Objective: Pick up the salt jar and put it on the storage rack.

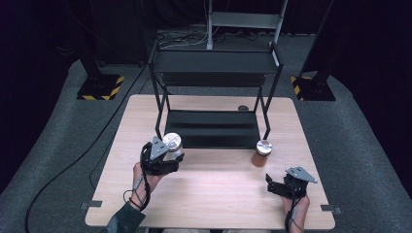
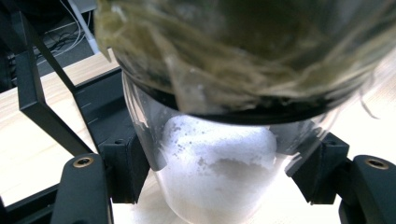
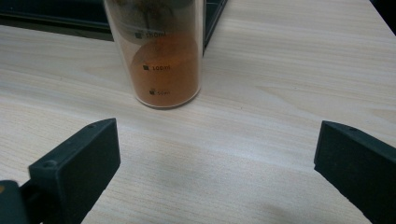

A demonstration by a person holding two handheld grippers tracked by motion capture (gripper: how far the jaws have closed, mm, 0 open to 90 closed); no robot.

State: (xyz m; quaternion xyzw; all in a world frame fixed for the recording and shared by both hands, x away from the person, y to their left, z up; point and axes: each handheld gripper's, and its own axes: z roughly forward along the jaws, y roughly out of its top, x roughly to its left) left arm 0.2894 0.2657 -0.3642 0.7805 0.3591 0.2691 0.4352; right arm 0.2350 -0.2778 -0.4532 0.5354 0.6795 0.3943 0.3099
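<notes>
Left gripper (image 1: 167, 156) clamped on white-powder jar (image 1: 173, 144) at the rack's (image 1: 212, 128) front-left corner, right gripper (image 1: 281, 186) wide open and empty on bare table (image 1: 218, 189), orange jar (image 1: 261, 153) just ahead.

White-powder jar (image 2: 219, 172) base cut off, orange-powder jar (image 3: 159, 56) top cut off

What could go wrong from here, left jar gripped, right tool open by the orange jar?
1. The left tool clamps the clear jar of white powder low on its smooth wall; it could slip or tilt when lifted.
2. That jar sits beside the black rack's front leg, so a lift may clip the frame.
3. The right tool is open short of the orange-powder jar; a skewed approach might knock it over.
</notes>
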